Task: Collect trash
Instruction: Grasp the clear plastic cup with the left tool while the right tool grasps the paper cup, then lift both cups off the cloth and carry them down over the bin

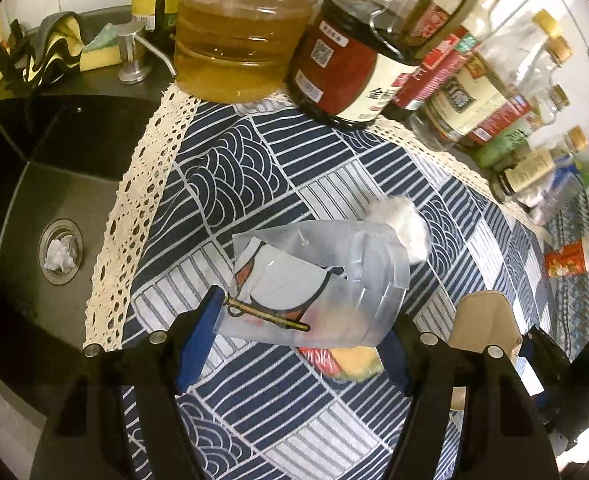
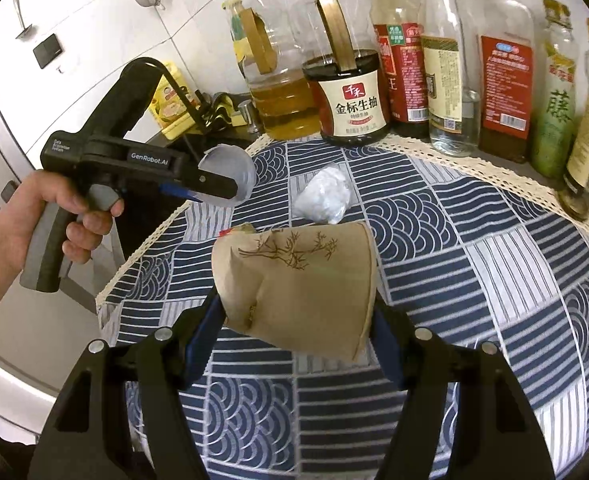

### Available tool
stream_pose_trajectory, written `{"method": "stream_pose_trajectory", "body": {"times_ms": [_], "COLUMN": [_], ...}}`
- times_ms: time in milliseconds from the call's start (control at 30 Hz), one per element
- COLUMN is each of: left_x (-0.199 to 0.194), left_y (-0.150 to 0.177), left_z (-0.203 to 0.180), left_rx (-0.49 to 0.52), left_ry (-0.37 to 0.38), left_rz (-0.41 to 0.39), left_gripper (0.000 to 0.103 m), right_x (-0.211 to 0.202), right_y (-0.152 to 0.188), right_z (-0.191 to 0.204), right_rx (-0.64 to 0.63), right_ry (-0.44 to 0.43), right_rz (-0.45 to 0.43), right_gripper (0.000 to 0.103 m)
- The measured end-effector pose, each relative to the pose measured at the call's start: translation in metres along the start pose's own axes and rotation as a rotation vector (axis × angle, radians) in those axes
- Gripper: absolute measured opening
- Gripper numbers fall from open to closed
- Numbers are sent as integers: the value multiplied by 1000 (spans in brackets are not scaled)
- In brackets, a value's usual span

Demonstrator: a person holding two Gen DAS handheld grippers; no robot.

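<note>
My left gripper (image 1: 300,336) is shut on a crushed clear plastic cup (image 1: 314,280) with a printed drawing, held just above the blue patterned cloth (image 1: 254,152). A crumpled white wad (image 1: 402,224) lies on the cloth beyond the cup. A colourful wrapper (image 1: 350,362) shows under the cup. My right gripper (image 2: 294,340) is shut on a dented brown paper cup (image 2: 302,280) with a bamboo sketch. In the right wrist view the left gripper (image 2: 230,190) hangs at the cloth's left edge with the clear cup (image 2: 234,166), and the white wad (image 2: 324,194) lies between the two.
Oil and sauce bottles (image 2: 350,100) line the back of the counter. A dark sink (image 1: 34,200) lies left of the cloth, with white tissue in its drain (image 1: 60,256). A red packet (image 1: 566,260) lies at the right. A hand (image 2: 54,216) grips the left gripper's handle.
</note>
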State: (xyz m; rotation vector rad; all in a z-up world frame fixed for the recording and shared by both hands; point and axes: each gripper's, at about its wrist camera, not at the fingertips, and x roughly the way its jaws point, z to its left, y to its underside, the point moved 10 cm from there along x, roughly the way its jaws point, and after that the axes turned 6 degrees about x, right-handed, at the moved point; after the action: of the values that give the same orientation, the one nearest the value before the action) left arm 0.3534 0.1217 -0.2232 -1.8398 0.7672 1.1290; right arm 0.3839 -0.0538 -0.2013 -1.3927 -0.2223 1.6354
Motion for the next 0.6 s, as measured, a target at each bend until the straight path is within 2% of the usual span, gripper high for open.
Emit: {"method": "stream_pose_trajectory", "body": {"times_ms": [400, 600], "left_x": [-37, -61], "left_y": [39, 60], "left_z": [2, -2], "left_rx": [80, 166], "left_ry": [84, 121], "left_rz": [-42, -68], "left_gripper": [68, 68], "right_x": [-22, -32], "right_y": [31, 46], "right_z": [49, 77], "right_rx": [46, 89], "right_ry": [87, 150], "right_rz": [-36, -65], "right_gripper": [67, 67]}}
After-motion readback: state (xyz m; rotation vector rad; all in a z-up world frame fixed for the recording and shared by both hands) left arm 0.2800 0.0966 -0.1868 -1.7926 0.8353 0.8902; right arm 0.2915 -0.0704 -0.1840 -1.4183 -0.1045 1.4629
